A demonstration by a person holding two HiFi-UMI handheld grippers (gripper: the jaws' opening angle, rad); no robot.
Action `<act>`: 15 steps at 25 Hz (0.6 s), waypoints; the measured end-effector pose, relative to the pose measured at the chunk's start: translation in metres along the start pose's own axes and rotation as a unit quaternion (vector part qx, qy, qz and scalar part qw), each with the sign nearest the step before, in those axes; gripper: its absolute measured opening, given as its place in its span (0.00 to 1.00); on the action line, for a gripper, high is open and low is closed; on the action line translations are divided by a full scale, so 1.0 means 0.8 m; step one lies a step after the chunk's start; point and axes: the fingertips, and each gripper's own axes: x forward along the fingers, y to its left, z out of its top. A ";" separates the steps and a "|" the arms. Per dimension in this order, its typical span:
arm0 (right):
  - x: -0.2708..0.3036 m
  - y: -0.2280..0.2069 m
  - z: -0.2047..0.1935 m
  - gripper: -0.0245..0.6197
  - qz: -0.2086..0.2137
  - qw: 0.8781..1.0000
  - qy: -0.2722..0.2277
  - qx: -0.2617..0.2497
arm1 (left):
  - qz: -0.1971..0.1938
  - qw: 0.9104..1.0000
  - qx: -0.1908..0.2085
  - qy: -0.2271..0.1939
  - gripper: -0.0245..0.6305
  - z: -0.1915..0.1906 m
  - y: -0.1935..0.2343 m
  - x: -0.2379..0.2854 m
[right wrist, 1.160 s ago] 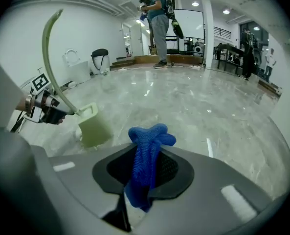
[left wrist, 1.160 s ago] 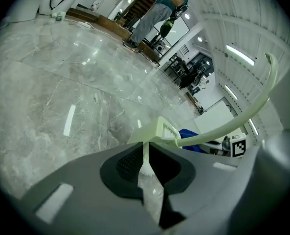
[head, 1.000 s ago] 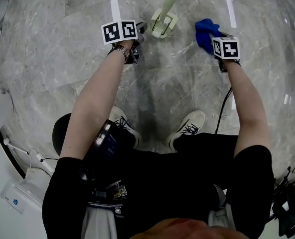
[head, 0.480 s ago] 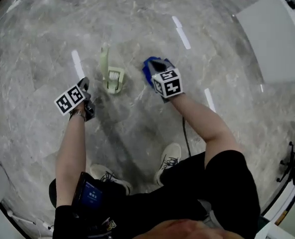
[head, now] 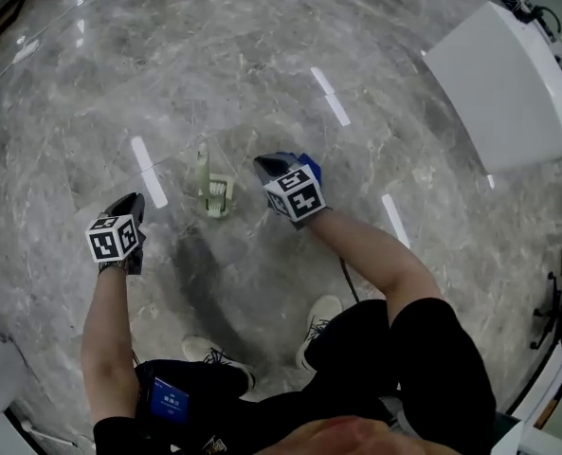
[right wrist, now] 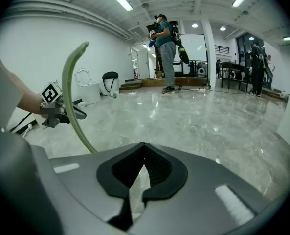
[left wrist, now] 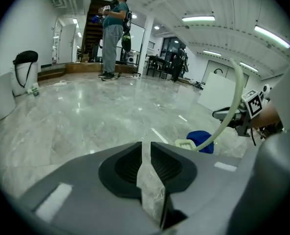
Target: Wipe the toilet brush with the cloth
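The pale green toilet brush (head: 204,171) stands in its square holder (head: 217,197) on the grey marble floor. The blue cloth (head: 309,165) lies on the floor right of it, also seen as the blue cloth (left wrist: 202,142) beside the holder (left wrist: 186,144). My left gripper (head: 129,204) hangs left of the brush, apart from it; its jaws (left wrist: 145,148) are opening with only floor in the narrow gap. My right gripper (head: 265,167) is raised over the cloth, and its jaws (right wrist: 144,147) are shut on nothing. The curved brush handle (right wrist: 69,96) shows left of them.
A white panel (head: 508,74) stands at the upper right. A white toilet and a black bin (left wrist: 24,72) are at the far left. Another person (left wrist: 113,31) stands far back. The holder's own shoes (head: 324,317) are just below the grippers.
Both grippers have risen from the floor. The left one drew away to the left of the brush. The right one has left the cloth on the floor and has shut.
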 end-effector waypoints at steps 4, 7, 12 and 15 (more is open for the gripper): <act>-0.042 0.010 0.010 0.04 -0.002 1.000 0.026 0.005 | -0.009 1.000 -0.016 -0.004 0.14 0.018 -0.017 -0.065; -0.088 0.062 0.015 0.04 0.025 0.998 0.043 0.033 | 0.001 0.998 -0.068 0.004 0.14 -0.001 -0.054 -0.138; -0.198 0.133 0.068 0.04 0.040 0.993 0.046 0.097 | 0.015 0.966 -0.256 -0.038 0.13 0.007 -0.130 -0.272; -0.270 0.163 0.106 0.04 0.038 0.987 0.066 0.140 | 0.020 0.959 -0.283 -0.029 0.13 0.030 -0.171 -0.351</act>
